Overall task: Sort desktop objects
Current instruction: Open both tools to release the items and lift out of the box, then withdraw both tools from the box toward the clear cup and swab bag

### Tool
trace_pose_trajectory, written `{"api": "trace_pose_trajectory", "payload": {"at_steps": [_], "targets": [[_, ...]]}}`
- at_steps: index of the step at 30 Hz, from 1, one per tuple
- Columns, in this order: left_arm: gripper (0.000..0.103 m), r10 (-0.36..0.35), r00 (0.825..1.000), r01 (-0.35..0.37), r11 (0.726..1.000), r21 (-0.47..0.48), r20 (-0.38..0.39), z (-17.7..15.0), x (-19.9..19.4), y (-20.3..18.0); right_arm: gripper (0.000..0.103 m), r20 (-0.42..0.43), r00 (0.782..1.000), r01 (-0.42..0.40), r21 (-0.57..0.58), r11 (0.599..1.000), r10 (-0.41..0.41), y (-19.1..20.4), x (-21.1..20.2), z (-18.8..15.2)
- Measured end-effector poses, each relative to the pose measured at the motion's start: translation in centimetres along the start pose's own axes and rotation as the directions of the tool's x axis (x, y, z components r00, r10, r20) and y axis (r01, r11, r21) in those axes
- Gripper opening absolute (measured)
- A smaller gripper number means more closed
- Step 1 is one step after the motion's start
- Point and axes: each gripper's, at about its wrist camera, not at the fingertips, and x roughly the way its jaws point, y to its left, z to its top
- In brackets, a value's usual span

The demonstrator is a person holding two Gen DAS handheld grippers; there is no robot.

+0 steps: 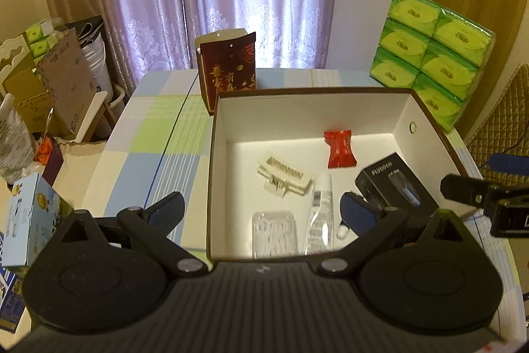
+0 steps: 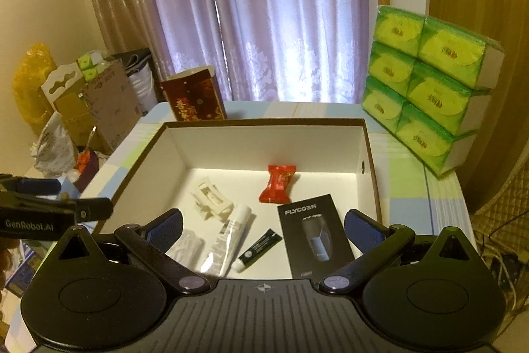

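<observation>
**Both tools spread above a filled sorting box**

The table, under a checked cloth of green, blue and white, fills the middle of both views. On it the open box, white inside with a dark rim, takes the centre of each frame. A green stack of tissue packs stands at the right, beyond the box's far right corner, and a dark red gift carton stands upright just behind the box's far left corner.

Inside the box, the black shaver box lies flat at lower right. A clear tube lies tilted beside it, with a small dark tube between them. A cream hair clip sits left of centre, a red wrapped sweet toward the back wall, and a clear plastic case against the near wall.

The left tool hangs over the box's near left corner, fingers spread, holding nothing. The right tool hangs over the near edge, likewise spread and empty.
</observation>
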Motion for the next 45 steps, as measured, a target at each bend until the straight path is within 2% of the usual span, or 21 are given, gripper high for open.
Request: {"api": "trace_pose_trajectory", "payload": {"at_steps": [10,19,26,45], "targets": [[0.099,-0.009,1.000,0.009,1.000,0.001,0.002,-2.9,-3.6,-0.5,0.101,-0.010,0.999,-0.031,-0.030,0.999,0.031,1.5,-3.2,-2.6],[0.099,-0.018,1.000,0.018,1.000,0.010,-0.016,-5.1,-5.2,-1.1,0.101,-0.037,0.999,-0.040,-0.061,0.997,0.038,2.3,-4.8,-4.9],[0.099,-0.013,0.999,0.014,1.000,0.024,-0.039,-6.8,-5.6,-1.6,0.101,-0.050,0.998,-0.040,-0.066,0.997,0.036,2.3,-5.6,-6.4],[0.099,-0.001,0.992,0.007,0.999,0.048,-0.124,-11.0,-5.1,-2.2,0.101,-0.162,0.986,-0.037,-0.050,0.998,0.029,1.6,-4.8,-10.5]]}}
